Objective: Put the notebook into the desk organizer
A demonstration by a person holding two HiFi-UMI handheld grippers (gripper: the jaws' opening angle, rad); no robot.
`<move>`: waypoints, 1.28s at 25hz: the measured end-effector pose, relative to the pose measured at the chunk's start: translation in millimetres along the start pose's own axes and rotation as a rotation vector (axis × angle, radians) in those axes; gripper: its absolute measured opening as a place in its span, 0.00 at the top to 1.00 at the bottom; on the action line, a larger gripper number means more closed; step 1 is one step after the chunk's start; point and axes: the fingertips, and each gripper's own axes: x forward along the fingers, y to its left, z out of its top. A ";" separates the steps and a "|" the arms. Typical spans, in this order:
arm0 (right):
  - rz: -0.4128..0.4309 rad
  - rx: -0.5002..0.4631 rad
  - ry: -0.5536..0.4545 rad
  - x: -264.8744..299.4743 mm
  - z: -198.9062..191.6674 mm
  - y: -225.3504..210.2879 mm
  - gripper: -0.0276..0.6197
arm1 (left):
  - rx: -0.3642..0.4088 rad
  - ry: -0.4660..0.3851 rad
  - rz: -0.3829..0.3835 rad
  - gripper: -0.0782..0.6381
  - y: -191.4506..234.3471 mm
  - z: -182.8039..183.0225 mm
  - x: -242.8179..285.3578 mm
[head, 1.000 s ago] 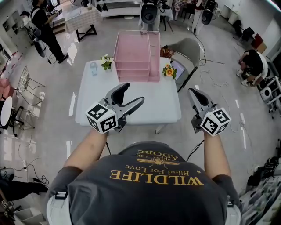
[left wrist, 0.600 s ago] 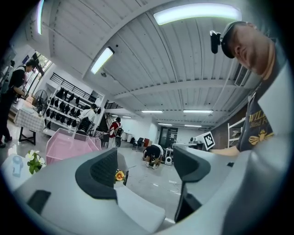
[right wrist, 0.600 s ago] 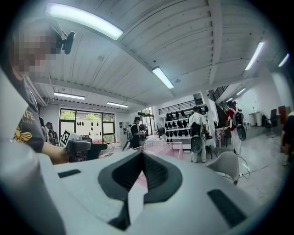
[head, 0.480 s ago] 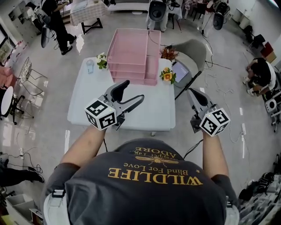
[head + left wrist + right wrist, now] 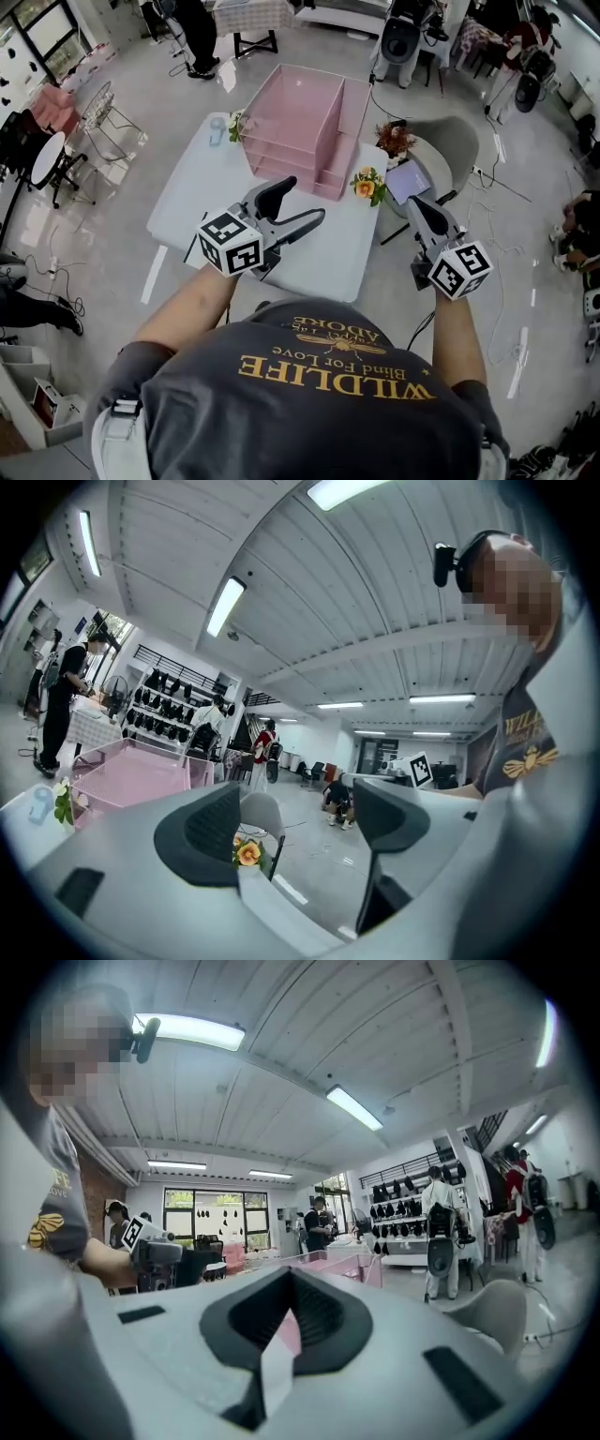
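Left gripper held over near edge of white table, jaws wide apart, nothing between them, just room behind. Right gripper off table's right side, above floor, jaws pressed together on nothing. Pink desk organizer sits at far side of table, orange flower just beside its right end. Notebook, or what looks like it (flat pale thing, hard to be sure), lies on grey chair just right of table, well apart from both grippers.
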 end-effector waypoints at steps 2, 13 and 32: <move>0.007 0.004 0.001 14.3 -1.4 -2.2 0.96 | -0.004 -0.002 0.012 0.36 13.7 1.0 -1.2; 0.113 -0.011 0.026 129.7 -18.8 54.9 0.96 | -0.086 0.019 0.113 0.38 101.0 -44.4 -69.2; 0.511 -0.064 0.238 291.9 -115.5 224.8 0.96 | -0.482 -0.003 0.809 0.40 199.4 -221.6 -328.1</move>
